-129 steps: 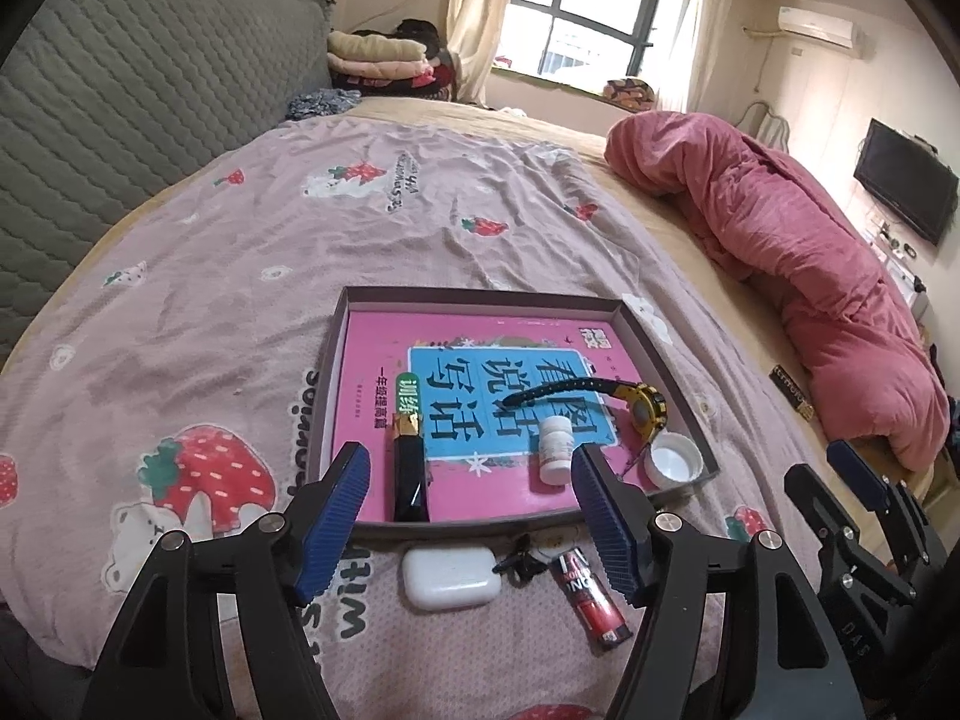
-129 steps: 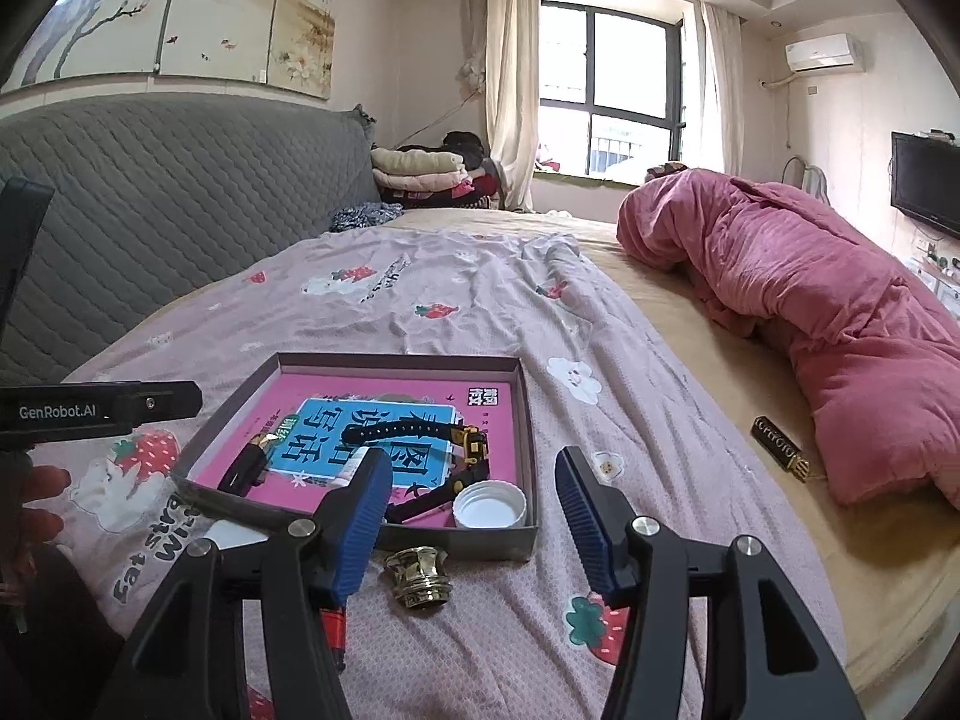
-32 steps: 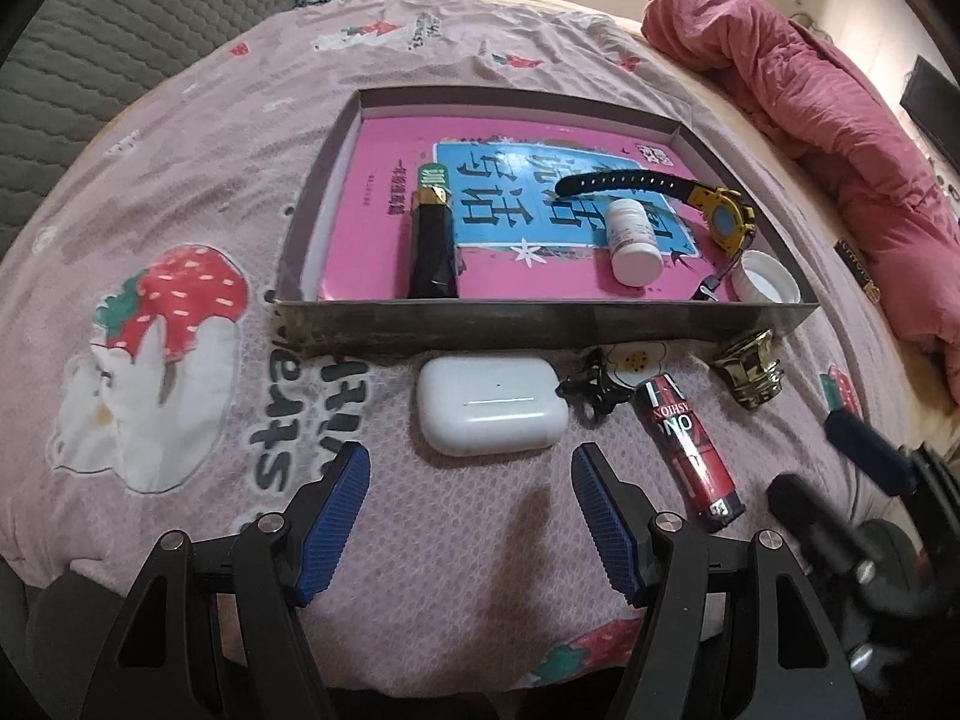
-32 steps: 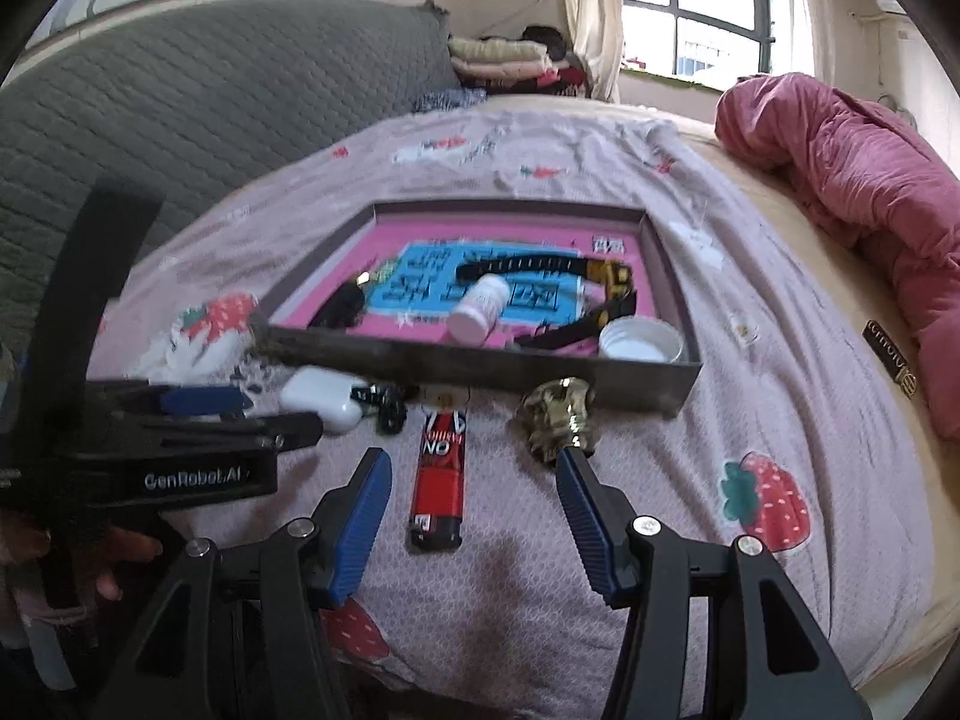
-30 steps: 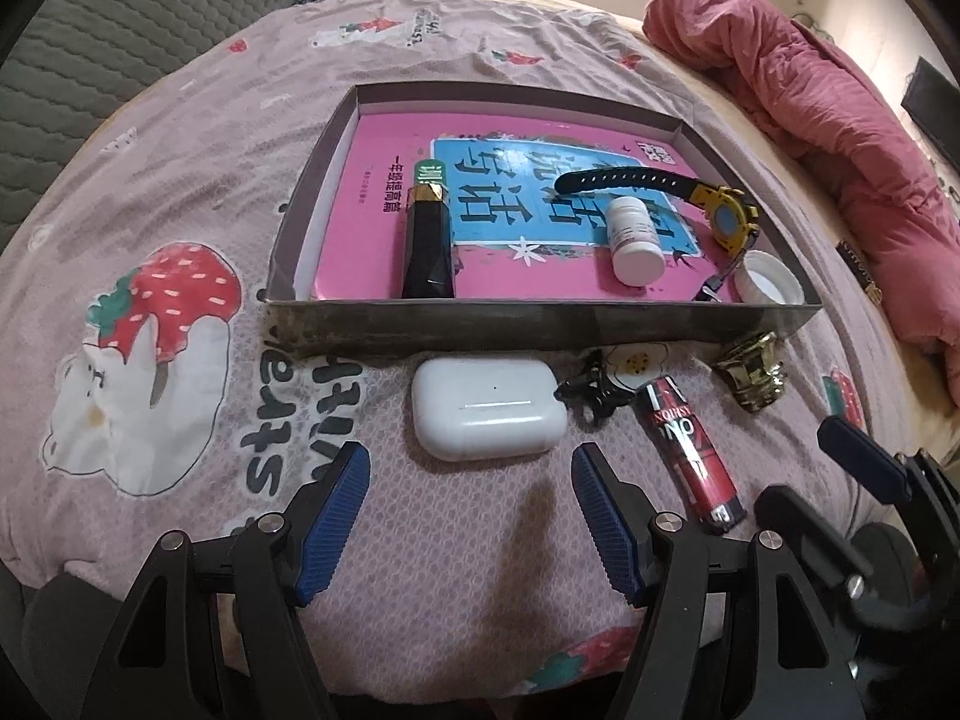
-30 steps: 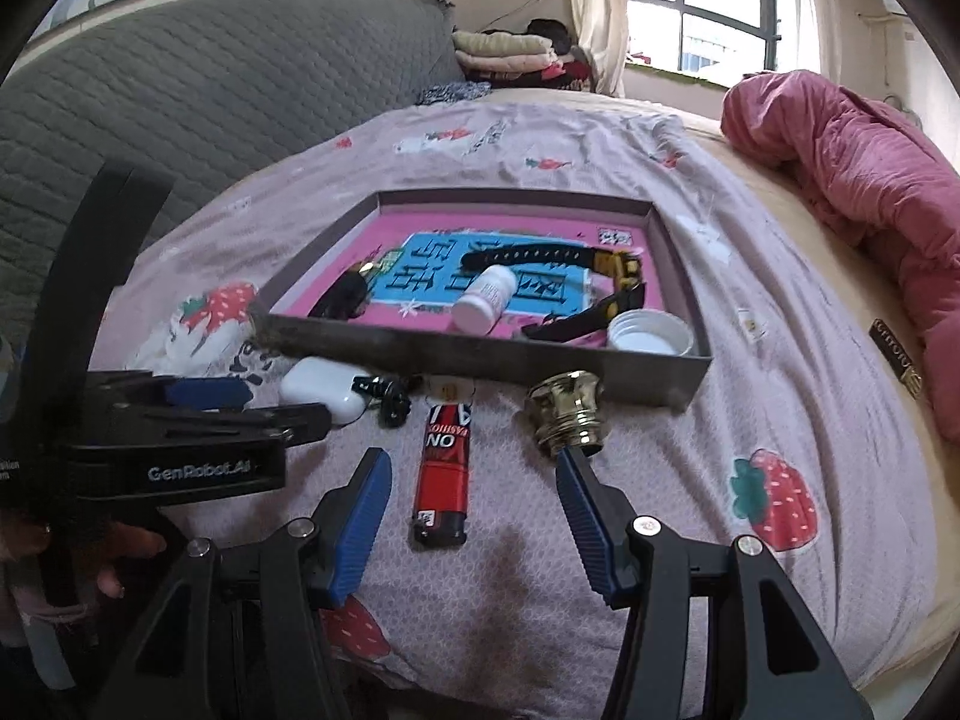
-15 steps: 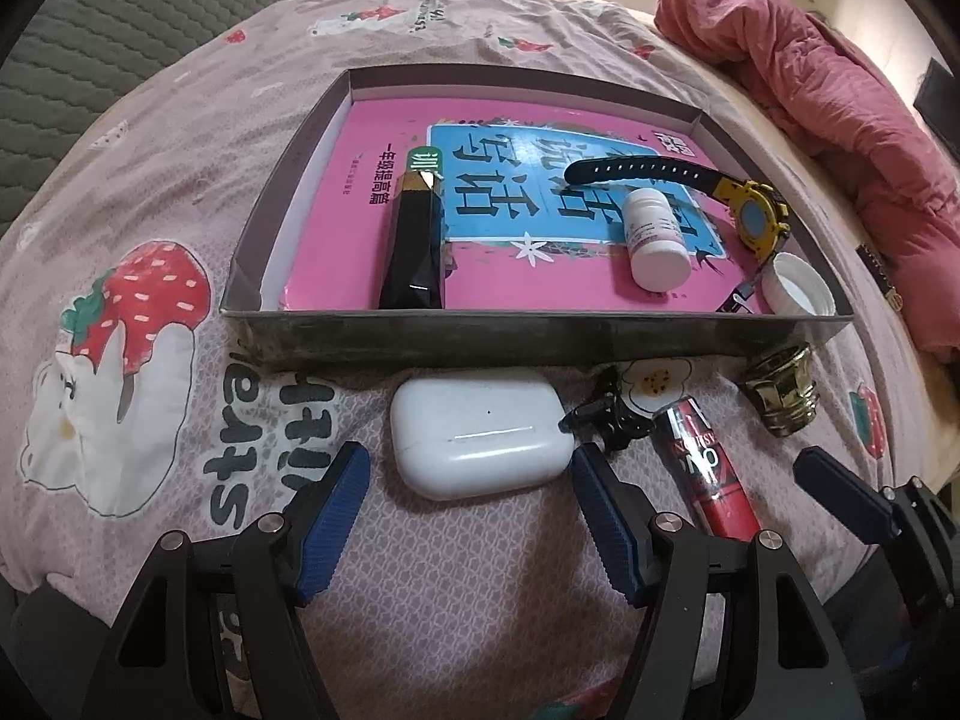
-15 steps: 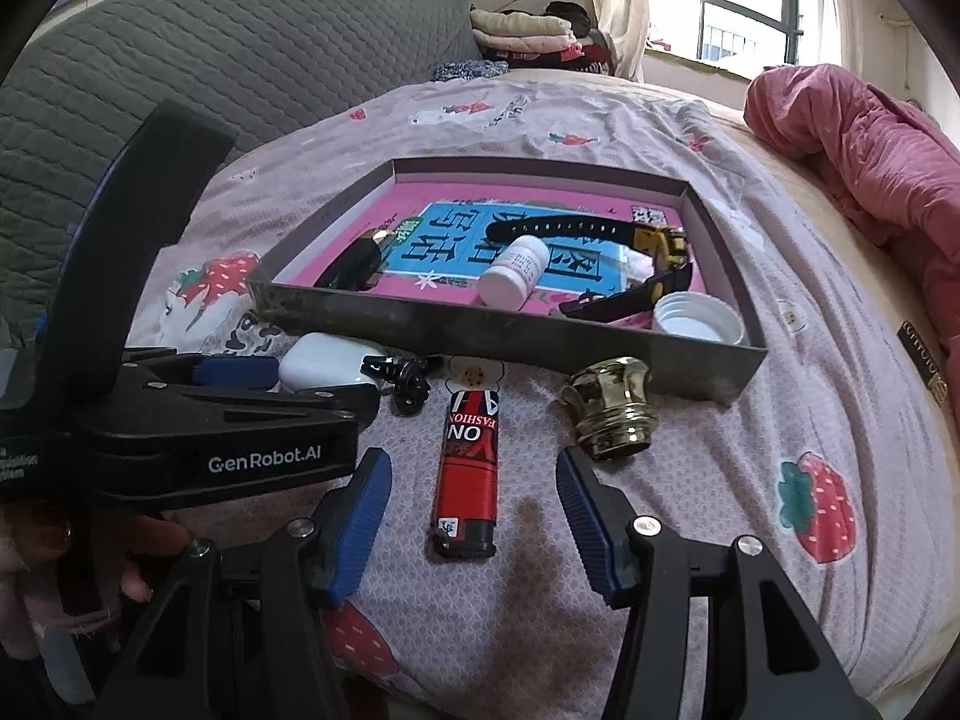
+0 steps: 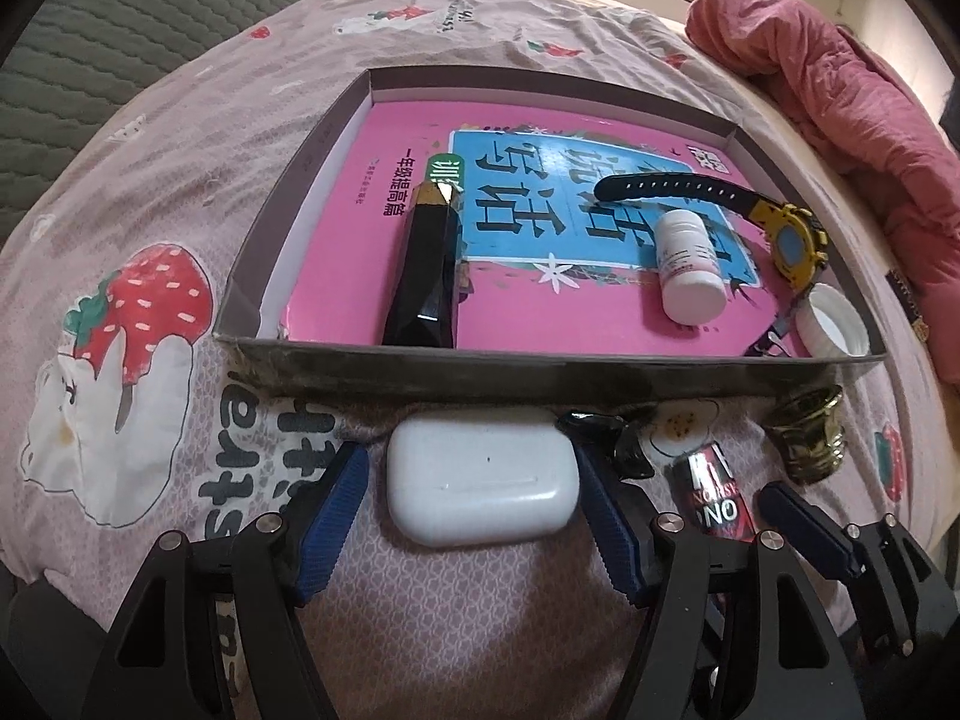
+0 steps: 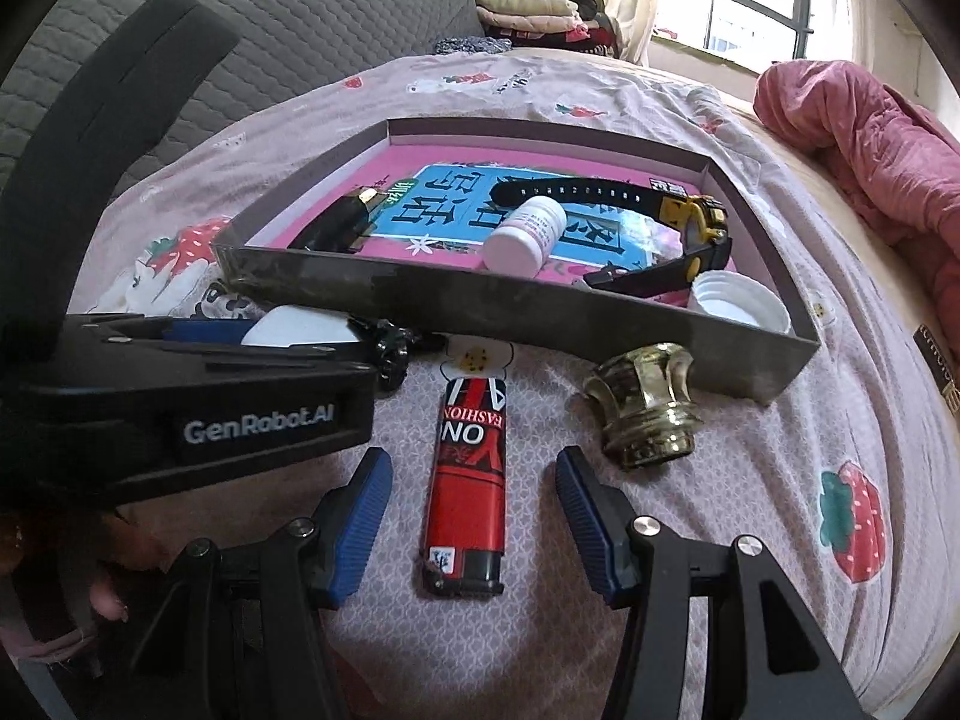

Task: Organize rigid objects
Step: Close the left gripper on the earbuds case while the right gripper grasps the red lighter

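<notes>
Left tongs (image 9: pixel 471 501) spread around the white earbud case (image 9: pixel 482 483), pads just beside its ends, not pinching. Right tongs (image 10: pixel 468 510) spread either side of the red lighter (image 10: pixel 467 480).

Risks, as judged: smooth rounded case may squirt out on closing; soft bedsheet (image 9: pixel 150 192) gives underneath. Black clip (image 9: pixel 612 441) touches the case's right end and could get caught.

Tray (image 9: pixel 540 369) wall stands just beyond; lift must clear it. Brass knob (image 10: pixel 648 414) near right. Open room far-left in tray.

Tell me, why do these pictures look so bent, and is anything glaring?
Left wrist view: fisheye bows the tray edge, corners go black. Right wrist view: the window is blown out, and the book cover shows glare.
</notes>
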